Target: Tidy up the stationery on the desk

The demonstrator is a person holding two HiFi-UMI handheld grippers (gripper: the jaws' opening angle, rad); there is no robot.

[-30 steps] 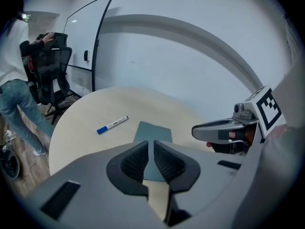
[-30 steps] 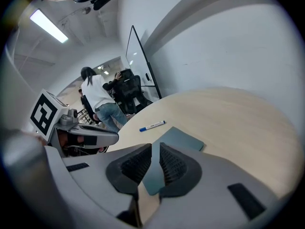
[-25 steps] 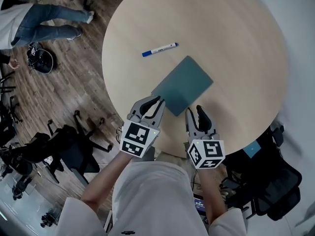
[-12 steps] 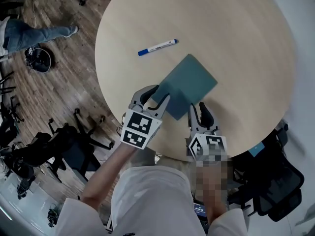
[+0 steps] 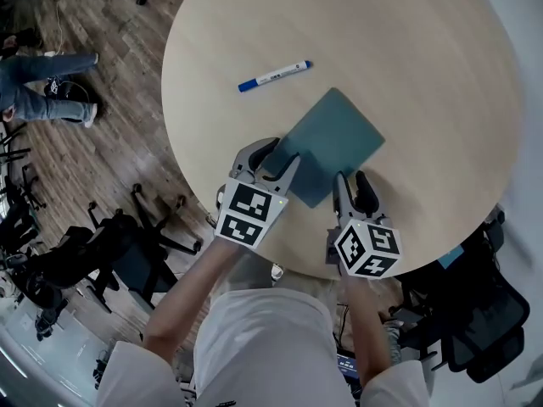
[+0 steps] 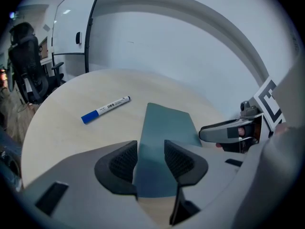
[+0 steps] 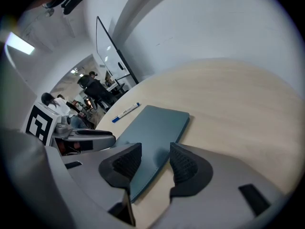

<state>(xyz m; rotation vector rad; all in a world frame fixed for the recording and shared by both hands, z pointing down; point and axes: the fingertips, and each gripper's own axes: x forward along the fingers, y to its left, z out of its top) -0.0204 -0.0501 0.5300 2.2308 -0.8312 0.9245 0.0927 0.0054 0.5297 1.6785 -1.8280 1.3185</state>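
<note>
The teal notebook (image 5: 335,141) lies slantwise near the round table's (image 5: 416,49) 6 o'clock edge, with a blue-capped marker (image 5: 273,75) apart from it at its 11 o'clock. The left gripper (image 5: 276,158) is at the notebook's 7 o'clock edge and the right gripper (image 5: 352,185) at its 5 o'clock edge. Both have just been opening, and their jaws stand spread with the notebook's edge showing between them, unpinched.

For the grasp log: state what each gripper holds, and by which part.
Nothing is held. The left gripper and right gripper have just been opening. The near edge of the teal notebook lies between their jaws, not gripped.
</note>
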